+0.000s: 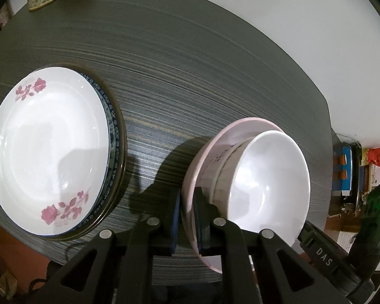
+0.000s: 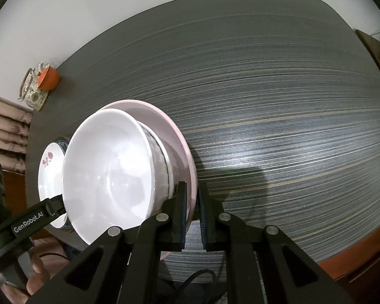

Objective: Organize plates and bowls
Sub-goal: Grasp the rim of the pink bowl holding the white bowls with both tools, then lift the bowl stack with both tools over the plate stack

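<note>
a: where was the pale pink shallow ceramic plate (image 1: 240,124)?

b: on the dark striped wooden bench (image 1: 190,63), beside the stack topped by the white round ceramic plate with pink roses (image 1: 48,152). a white glossy ceramic bowl (image 1: 268,179) sat nested in another bowl on the pink plate.

a: and the hand-held grippers?

b: both were clamped on the pink plate's rim. the left hand-held gripper (image 1: 186,212) pinched the edge nearest the rose plate, its pads nearly together with only the thin rim between. the right hand-held gripper (image 2: 193,207) did the same on the opposite edge, the side away from the rose plate.

a: why two grips?

b: likely because the plate carried stacked bowls; holding opposite edges would keep it level so nothing slid off.

a: what else stood there?

b: an orange small cup (image 2: 48,77) and a floral patterned teapot (image 2: 34,92), well beyond the pink plate at the bench's far corner.
</note>
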A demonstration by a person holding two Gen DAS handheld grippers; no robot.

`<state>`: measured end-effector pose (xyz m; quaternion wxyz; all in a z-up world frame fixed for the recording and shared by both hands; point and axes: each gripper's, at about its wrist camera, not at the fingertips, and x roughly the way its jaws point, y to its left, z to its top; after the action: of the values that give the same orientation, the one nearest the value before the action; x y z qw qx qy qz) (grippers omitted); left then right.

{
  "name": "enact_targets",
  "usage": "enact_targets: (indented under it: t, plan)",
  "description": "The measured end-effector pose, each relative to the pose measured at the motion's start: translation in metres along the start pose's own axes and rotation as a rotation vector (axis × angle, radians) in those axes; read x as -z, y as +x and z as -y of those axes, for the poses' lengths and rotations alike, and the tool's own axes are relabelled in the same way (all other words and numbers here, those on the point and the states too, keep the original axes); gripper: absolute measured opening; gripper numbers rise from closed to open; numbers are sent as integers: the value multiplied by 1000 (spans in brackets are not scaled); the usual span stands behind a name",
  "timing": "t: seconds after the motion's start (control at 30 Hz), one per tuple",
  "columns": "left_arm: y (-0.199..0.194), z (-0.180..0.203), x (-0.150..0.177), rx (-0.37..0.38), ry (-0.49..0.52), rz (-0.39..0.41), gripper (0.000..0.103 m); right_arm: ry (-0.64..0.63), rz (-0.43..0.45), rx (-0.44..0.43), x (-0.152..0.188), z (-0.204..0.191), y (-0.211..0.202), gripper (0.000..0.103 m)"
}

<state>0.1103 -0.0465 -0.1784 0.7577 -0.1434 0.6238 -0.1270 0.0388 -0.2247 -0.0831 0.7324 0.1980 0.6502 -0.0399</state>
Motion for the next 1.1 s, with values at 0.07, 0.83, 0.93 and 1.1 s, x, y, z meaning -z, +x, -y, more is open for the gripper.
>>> enact_targets:
  t: [0.07,0.83,0.93,1.1]
  plan:
    - [-1,1,0,-3,9,4,8,1,2,0,-1,0,0,12]
    - [-28,-8,-4,22,-9,60,8,-38,61,-5,-6,-19,-17,12]
    - [-37,-15,-7,23,-21,76,8,-58,69,-9,-7,-26,-22,12]
    - [-53,-29,-10,15,-50,106,8,-97,75,-23,-10,-42,-26,12]
